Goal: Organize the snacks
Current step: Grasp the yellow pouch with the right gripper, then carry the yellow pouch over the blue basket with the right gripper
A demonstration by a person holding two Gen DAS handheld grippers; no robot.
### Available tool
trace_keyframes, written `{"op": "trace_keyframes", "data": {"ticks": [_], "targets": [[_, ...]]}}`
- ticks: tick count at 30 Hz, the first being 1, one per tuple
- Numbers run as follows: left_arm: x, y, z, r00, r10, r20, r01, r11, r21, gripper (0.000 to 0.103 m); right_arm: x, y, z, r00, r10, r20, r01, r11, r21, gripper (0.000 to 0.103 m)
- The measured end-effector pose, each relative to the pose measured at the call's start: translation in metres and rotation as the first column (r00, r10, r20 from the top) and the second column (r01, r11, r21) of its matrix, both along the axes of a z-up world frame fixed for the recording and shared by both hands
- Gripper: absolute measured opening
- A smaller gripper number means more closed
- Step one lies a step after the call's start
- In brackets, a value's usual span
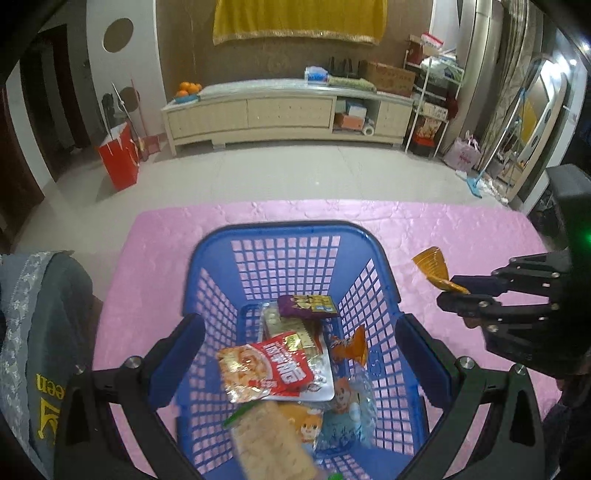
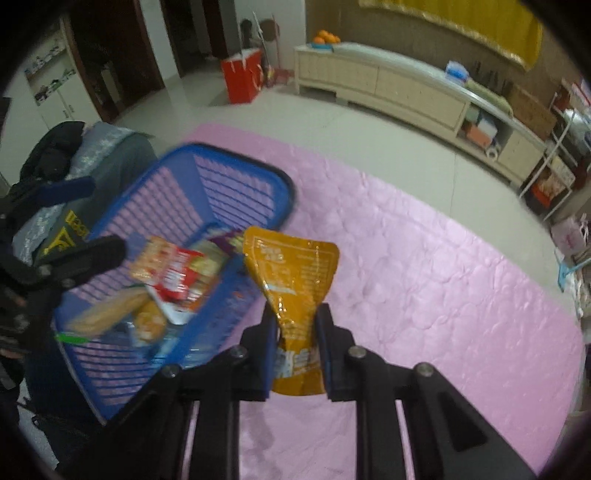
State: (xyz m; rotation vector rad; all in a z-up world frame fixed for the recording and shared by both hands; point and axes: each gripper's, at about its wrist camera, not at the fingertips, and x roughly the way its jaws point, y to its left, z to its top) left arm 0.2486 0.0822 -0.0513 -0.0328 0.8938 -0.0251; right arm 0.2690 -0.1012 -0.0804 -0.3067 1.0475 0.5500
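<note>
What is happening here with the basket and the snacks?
A person is sorting snacks with two tools. The right hand-held gripper is shut on an orange snack pouch, held up beside the blue basket on the pink mat. The left hand-held gripper is open above the basket, which already holds several packets.

Far across the pale tiled floor (image 1: 295, 173) I see a long cream cabinet (image 1: 288, 112) against a brown wall (image 1: 184, 55). A yellow cloth (image 1: 299, 18) hangs above it, and a red bag (image 1: 120, 160) stands far left.
</note>
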Motion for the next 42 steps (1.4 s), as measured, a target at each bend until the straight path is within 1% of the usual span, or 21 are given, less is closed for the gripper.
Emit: {"op": "trace_keyframes", "data": {"ticks": [1, 7, 12, 17, 20, 25, 30, 34, 36, 38, 40, 41, 42], "targets": [[-0.002, 0.002, 0.003, 1.0, 0.001, 0.006, -0.001, 1.0, 0.002, 0.102, 0.004, 0.003, 0.003, 1.0, 0.007, 0.008, -0.007, 1.0, 0.005, 0.024], [-0.027, 0.024, 0.015, 0.999, 0.023, 0.037, -0.023, 1.0, 0.002, 0.102, -0.017, 0.031, 0.023, 0.997, 0.05, 0.05, -0.051, 0.999, 0.01, 0.024], [-0.045, 0.05, 0.017, 0.998, 0.045, 0.047, -0.045, 0.999, 0.004, 0.102, -0.028, 0.052, 0.024, 0.995, 0.085, 0.05, -0.085, 0.996, 0.008, 0.024], [-0.056, 0.076, 0.011, 0.996, 0.075, 0.042, -0.074, 0.997, -0.015, 0.102, -0.035, 0.078, 0.022, 0.993, 0.115, 0.039, -0.115, 0.993, -0.002, 0.024], [-0.058, 0.09, 0.004, 0.995, 0.091, 0.029, -0.09, 0.995, -0.036, 0.102, -0.034, 0.094, 0.017, 0.991, 0.128, 0.029, -0.128, 0.992, -0.015, 0.024], [-0.056, 0.108, -0.011, 0.995, 0.104, 0.008, -0.103, 0.993, -0.051, 0.102, -0.025, 0.115, 0.003, 0.991, 0.137, 0.011, -0.136, 0.99, -0.042, 0.024], [-0.05, 0.119, -0.025, 0.994, 0.107, -0.011, -0.108, 0.992, -0.062, 0.102, -0.01, 0.128, -0.021, 0.992, 0.122, -0.034, -0.125, 0.99, -0.071, 0.024], [-0.044, 0.119, -0.034, 0.994, 0.104, -0.03, -0.106, 0.992, -0.064, 0.102, -0.001, 0.137, -0.037, 0.991, 0.116, -0.067, -0.121, 0.989, -0.088, 0.025], [-0.042, 0.123, -0.04, 0.993, 0.111, -0.041, -0.114, 0.991, -0.071, 0.102, 0.0, 0.142, -0.043, 0.99, 0.117, -0.083, -0.125, 0.987, -0.099, 0.028], [-0.041, 0.125, -0.043, 0.993, 0.113, -0.044, -0.116, 0.99, -0.079, 0.102, 0.0, 0.144, -0.044, 0.991, 0.12, -0.054, -0.125, 0.986, -0.113, 0.037], [-0.042, 0.126, -0.043, 0.993, 0.113, -0.043, -0.116, 0.99, -0.079, 0.102, -0.002, 0.145, -0.045, 0.99, 0.133, -0.038, -0.136, 0.984, -0.118, 0.069], [-0.043, 0.126, -0.044, 0.993, 0.113, -0.04, -0.116, 0.99, -0.078, 0.102, -0.003, 0.143, -0.044, 0.99, 0.134, -0.038, -0.138, 0.985, -0.108, 0.073], [-0.045, 0.125, -0.043, 0.994, 0.109, -0.033, -0.111, 0.991, -0.077, 0.102, -0.004, 0.144, -0.042, 0.99, 0.136, -0.034, -0.138, 0.986, -0.095, 0.074]]}}
